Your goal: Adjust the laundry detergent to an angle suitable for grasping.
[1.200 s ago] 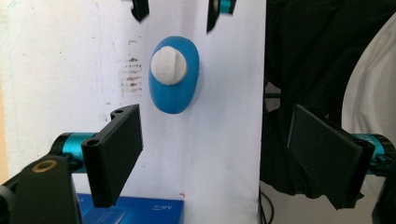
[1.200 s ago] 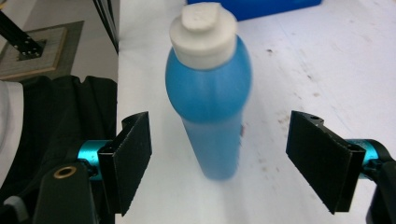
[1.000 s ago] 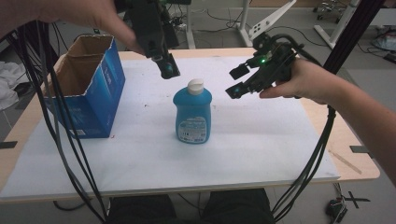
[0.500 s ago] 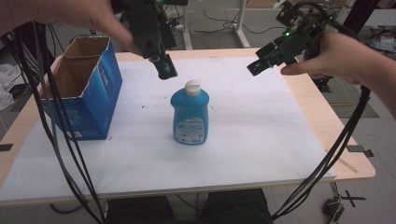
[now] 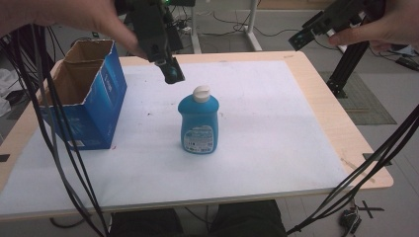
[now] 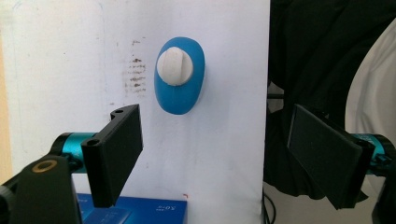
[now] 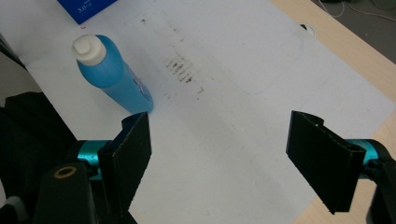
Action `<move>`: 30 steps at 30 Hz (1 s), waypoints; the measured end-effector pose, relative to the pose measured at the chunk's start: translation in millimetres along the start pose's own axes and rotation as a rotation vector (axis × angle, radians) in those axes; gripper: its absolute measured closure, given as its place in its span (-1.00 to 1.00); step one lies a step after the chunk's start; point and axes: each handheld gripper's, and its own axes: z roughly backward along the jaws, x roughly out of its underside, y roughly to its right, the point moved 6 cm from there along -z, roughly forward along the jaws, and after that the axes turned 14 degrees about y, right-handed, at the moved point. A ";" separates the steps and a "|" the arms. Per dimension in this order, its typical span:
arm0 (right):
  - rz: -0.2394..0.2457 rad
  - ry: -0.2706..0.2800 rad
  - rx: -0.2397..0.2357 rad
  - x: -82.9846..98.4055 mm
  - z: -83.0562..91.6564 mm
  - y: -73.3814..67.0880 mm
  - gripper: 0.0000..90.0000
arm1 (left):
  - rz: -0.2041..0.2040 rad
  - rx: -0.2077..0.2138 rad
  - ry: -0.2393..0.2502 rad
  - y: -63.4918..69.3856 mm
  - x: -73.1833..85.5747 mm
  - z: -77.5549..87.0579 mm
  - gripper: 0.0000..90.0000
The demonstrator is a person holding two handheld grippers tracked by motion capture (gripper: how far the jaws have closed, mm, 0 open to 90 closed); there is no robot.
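Left gripper [image 5: 170, 74] hovering above and just behind the bottle [image 5: 198, 121], jaws apart, nothing between them. Right gripper [image 5: 309, 33] held high, well off to the bottle's right, jaws likewise wide and empty. Bottle upright (white cap on) mid-desk [image 5: 306, 108], untouched, with the open blue box [image 5: 84, 106] standing to its left. Judged barely begun: grasp and any move toward the box not yet done.

Plastic, cardboard and wood on a matt white sheet

The bottle [image 5: 198, 123] is glossy blue plastic with a smooth white cap; the box [image 5: 81, 94] torn cardboard; the worktop [image 5: 341, 133] pale wood under a stained paper-like cover [image 5: 267, 123].
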 end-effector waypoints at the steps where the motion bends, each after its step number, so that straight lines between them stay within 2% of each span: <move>1: 0.000 0.000 0.000 0.0 0.0 0.0 -0.52 | 0.000 0.000 0.000 0.0 0.0 0.0 -0.60; 5: -0.024 -0.032 0.033 -2.2 6.0 2.7 -0.52 | -0.002 -0.003 0.000 0.0 0.6 0.6 -0.60; 12: -0.040 -0.063 0.049 -4.6 12.4 5.8 -0.52 | 0.003 -0.007 0.001 -1.4 1.1 2.1 -0.60; 14: -0.046 -0.077 0.067 -5.3 15.3 8.6 -0.52 | 0.001 -0.006 0.002 -1.4 1.3 2.2 -0.60; 30: -0.058 -0.071 0.068 -4.9 17.4 9.6 -0.52 | 0.003 -0.010 -0.008 3.4 2.9 4.5 -0.60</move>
